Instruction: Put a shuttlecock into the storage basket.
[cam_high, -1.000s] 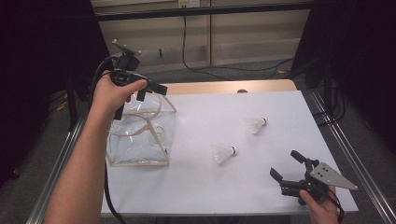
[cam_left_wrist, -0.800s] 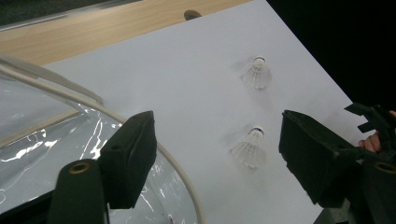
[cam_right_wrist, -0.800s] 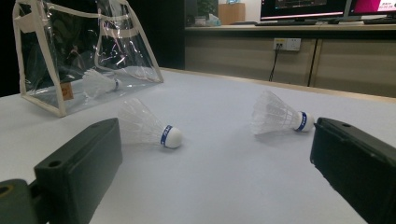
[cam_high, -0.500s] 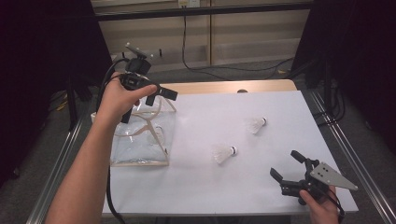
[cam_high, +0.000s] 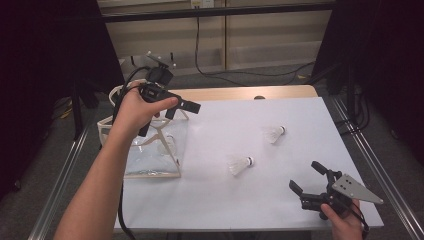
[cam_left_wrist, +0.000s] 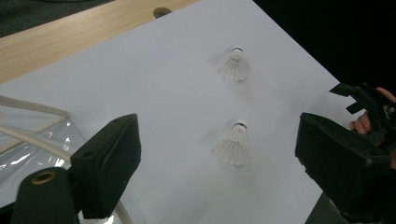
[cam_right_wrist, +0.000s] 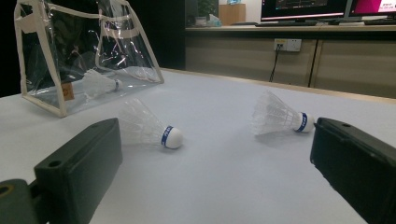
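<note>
A clear bag (cam_high: 150, 152) with cream trim stands at the table's left, and one white shuttlecock (cam_right_wrist: 100, 84) lies inside it. Two more shuttlecocks lie on the white table top, one near the middle (cam_high: 240, 164) and one farther right (cam_high: 274, 133). My left gripper (cam_high: 181, 110) hovers above the bag's far right corner and points toward those two. Its jaws have just been opening and stand open with nothing between them. My right gripper (cam_high: 306, 177) rests open near the front right edge, and both loose shuttlecocks (cam_right_wrist: 149, 128) (cam_right_wrist: 280, 115) lie ahead of it.
The table top (cam_high: 300, 115) is a white sheet with a wooden strip (cam_high: 240, 93) along its far edge. Metal rails run down both sides. Cables hang behind the table, and a cable trails from the left gripper past the bag.
My left gripper has moved right from above the bag's opening toward its far right corner, and its jaws have spread wider. The right gripper and the two loose shuttlecocks have not moved.
</note>
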